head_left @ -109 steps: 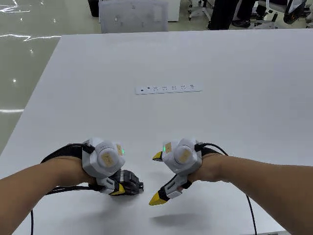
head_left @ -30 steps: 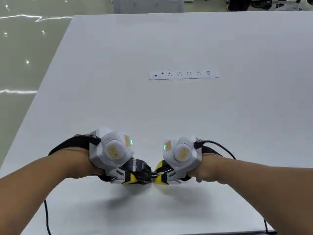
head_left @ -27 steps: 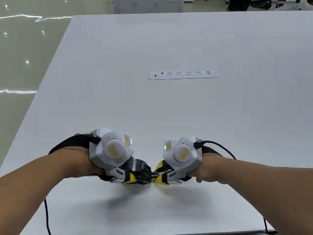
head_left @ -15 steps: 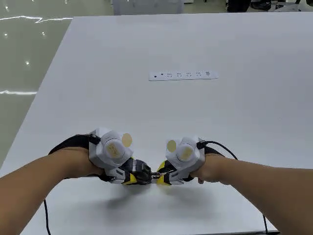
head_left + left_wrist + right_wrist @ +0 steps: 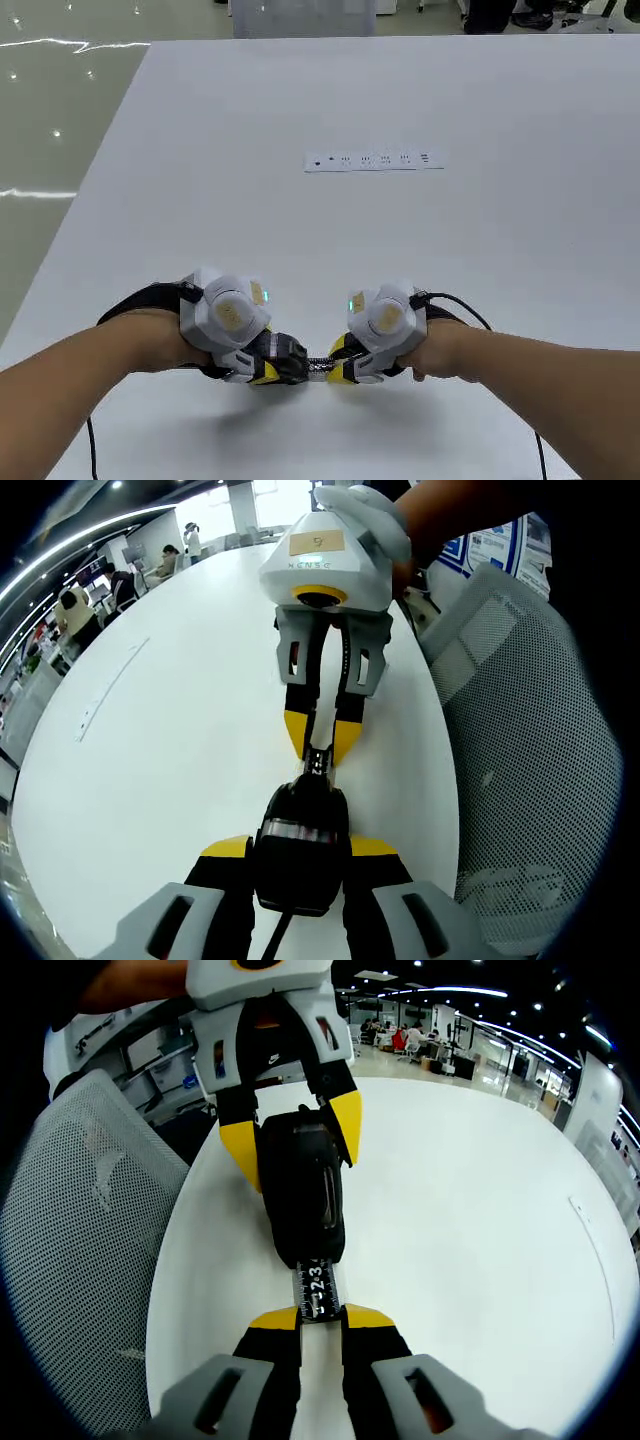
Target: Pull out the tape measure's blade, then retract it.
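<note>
We see the tape measure [image 5: 283,357], a black case, lying low over the white table [image 5: 400,250] at its near edge. The left gripper [image 5: 300,847] has its yellow-tipped jaws closed onto the case's two sides, gripping it firmly. A short stretch of blade [image 5: 317,1292] is drawn out of the case's mouth. It is dark with pale marks, and we can read a 2 and a 3 on it in the right gripper view. The right gripper [image 5: 320,1316] sits just beside the case on the side of its mouth. Its jaws are nearly together, pinching the blade's free end. In the left gripper view the two grippers face each other nose to nose, with only that short length of blade between the case and the right gripper's tips.

A black cable [image 5: 460,300] loops off the right gripper, on the side away from the case. Well beyond the case, toward the middle of the table, a white power strip [image 5: 373,160] lies flat. Behind the case, off the table's near edge, we see the mesh back of a grey chair [image 5: 520,730].
</note>
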`<move>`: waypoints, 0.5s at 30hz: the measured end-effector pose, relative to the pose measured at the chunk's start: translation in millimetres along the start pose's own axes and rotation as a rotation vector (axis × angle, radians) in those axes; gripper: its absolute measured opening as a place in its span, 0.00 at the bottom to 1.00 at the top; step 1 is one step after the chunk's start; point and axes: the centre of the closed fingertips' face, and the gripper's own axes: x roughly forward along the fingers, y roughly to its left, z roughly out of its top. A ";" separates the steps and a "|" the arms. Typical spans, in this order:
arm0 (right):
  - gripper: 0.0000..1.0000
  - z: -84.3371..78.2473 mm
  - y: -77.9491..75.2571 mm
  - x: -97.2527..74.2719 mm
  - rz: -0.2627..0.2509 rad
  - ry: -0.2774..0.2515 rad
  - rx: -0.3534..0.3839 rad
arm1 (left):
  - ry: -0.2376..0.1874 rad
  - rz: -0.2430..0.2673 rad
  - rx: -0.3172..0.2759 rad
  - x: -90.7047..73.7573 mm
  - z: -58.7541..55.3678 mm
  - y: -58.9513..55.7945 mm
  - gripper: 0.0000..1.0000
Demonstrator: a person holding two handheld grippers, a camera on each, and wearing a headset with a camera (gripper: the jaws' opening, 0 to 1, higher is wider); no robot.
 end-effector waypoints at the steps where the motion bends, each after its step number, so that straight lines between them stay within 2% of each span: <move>1: 0.13 -1.0 -0.2 -0.6 0.000 0.000 0.002 | 0.000 0.001 0.000 0.0 0.0 0.1 0.30; 15: 0.13 -8.3 -1.8 -8.2 -0.002 -0.002 0.022 | 0.001 0.005 -0.004 0.0 -0.2 0.6 0.30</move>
